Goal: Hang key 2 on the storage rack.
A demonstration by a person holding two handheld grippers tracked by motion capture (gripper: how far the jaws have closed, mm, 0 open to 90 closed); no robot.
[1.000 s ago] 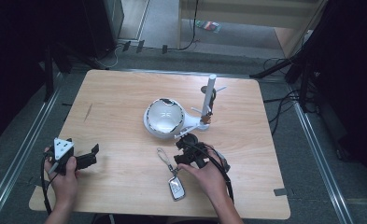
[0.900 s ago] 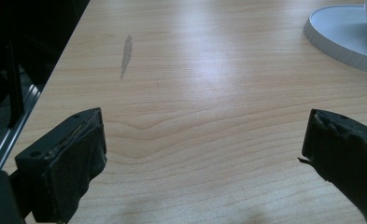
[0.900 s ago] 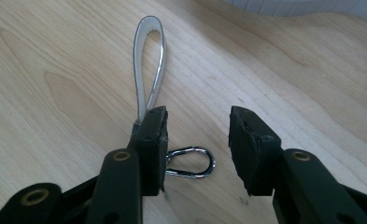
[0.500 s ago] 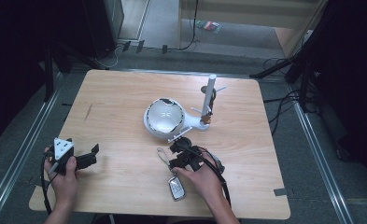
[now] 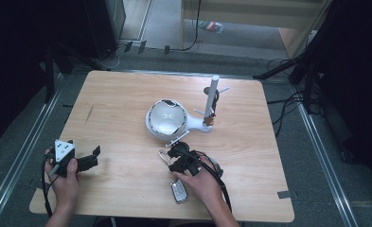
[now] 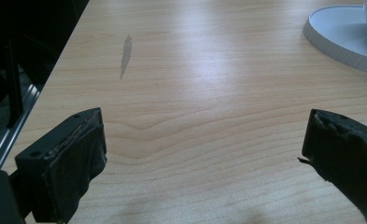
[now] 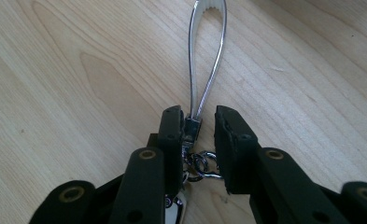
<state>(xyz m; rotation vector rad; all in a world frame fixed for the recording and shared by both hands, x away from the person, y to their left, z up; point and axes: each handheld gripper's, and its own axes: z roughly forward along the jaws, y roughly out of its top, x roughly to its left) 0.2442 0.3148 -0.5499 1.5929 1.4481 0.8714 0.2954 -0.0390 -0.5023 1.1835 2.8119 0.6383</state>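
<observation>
A car key fob (image 5: 179, 190) lies near the table's front edge, with a grey strap loop (image 7: 208, 56) running from it toward the white dome. My right gripper (image 5: 172, 154) lies low over the strap, jaws on either side of its metal clasp (image 7: 193, 126). The jaws have just been closing. The clasp rests against one pad and a narrow gap remains at the other. Small key rings (image 7: 202, 165) sit between the jaws just behind the clasp. At the front left of the table, my left gripper (image 5: 94, 159) is held still, open wide (image 6: 204, 154) over bare wood.
A white dome-shaped object (image 5: 167, 118) on a round white base (image 6: 344, 32) stands mid-table, joined to an upright white post (image 5: 212, 97). The wooden table (image 5: 112, 99) has a dark scuff (image 6: 126, 53) at its left. Cables trail on the floor beyond the table.
My right gripper has shifted a little left onto the strap and its jaws have narrowed around the clasp. The left gripper has not moved.
</observation>
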